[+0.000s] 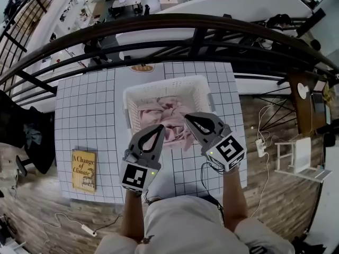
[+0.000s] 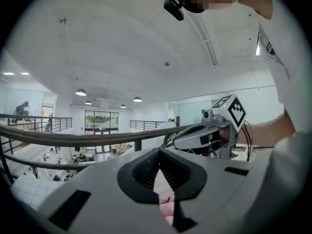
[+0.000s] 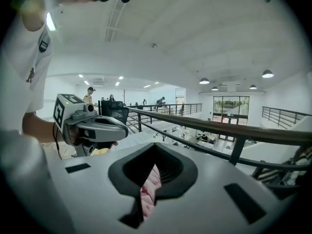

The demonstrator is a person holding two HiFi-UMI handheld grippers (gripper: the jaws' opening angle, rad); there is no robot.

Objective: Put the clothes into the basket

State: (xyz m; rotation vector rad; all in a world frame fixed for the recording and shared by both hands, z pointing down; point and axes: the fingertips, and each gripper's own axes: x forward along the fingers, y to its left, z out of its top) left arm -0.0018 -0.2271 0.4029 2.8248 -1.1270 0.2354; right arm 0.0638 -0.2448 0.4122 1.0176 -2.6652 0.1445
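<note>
A white slatted basket [image 1: 159, 83] stands on the checked table [image 1: 90, 115] and holds a heap of pink clothes [image 1: 164, 107]. Some of the pink cloth spills over the basket's near rim. Both grippers hover at that rim, tips pointing into the pile. My left gripper [image 1: 160, 127] has its jaws together, and pink cloth [image 2: 167, 209] shows in the narrow slit between them. My right gripper [image 1: 187, 118] is also shut, with pink cloth [image 3: 148, 186] pinched in its slit. Each gripper view shows the other gripper alongside.
A yellow book [image 1: 83, 170] lies on the table's near left corner. A dark curved railing [image 1: 185, 25] runs just beyond the table's far edge. On the wooden floor to the right are a power strip [image 1: 260, 147] with cables and a white stool [image 1: 296, 157].
</note>
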